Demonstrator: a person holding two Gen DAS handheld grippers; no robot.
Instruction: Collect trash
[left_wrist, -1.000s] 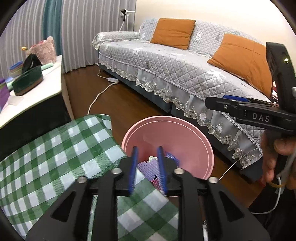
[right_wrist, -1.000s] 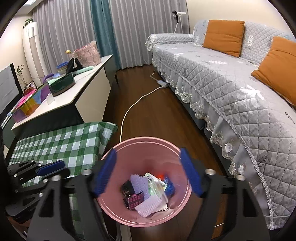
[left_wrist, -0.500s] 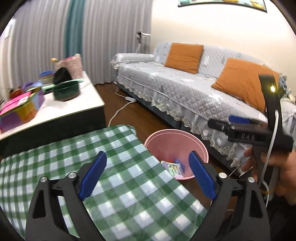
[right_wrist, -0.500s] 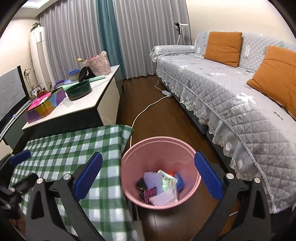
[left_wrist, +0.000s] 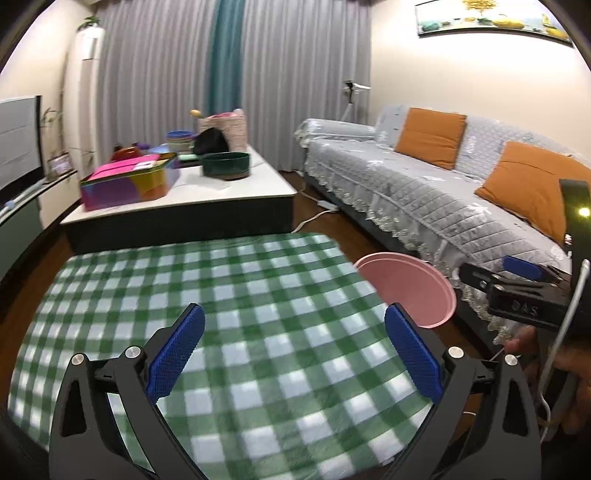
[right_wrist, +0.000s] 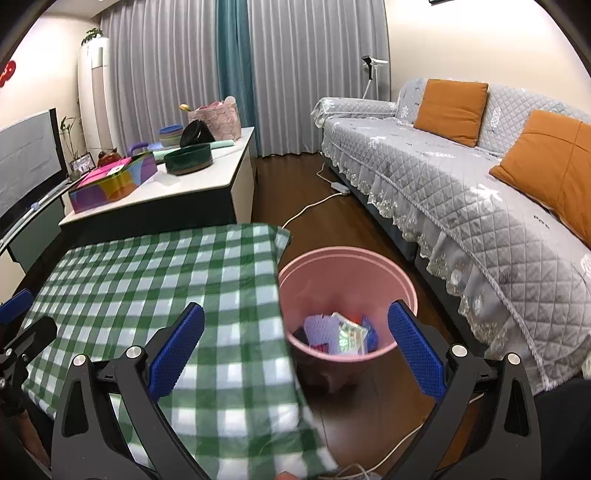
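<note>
Right wrist view showing pink bin (right_wrist: 347, 273) at twelve o'clock of right gripper (right_wrist: 295, 347), trash (right_wrist: 338, 334) lying inside, beside checked bench (right_wrist: 147, 280). Left gripper (left_wrist: 293, 350) hovering over cloth; both fingers gaping fully, holding nothing, likely freed for searching.

Ahead of our left fingers (left_wrist: 176, 350) the checked cloth (left_wrist: 236, 295) lies bare; right of our right fingers (right_wrist: 413, 349), the sofa (right_wrist: 461, 206) hems the bin (right_wrist: 402, 280).
</note>
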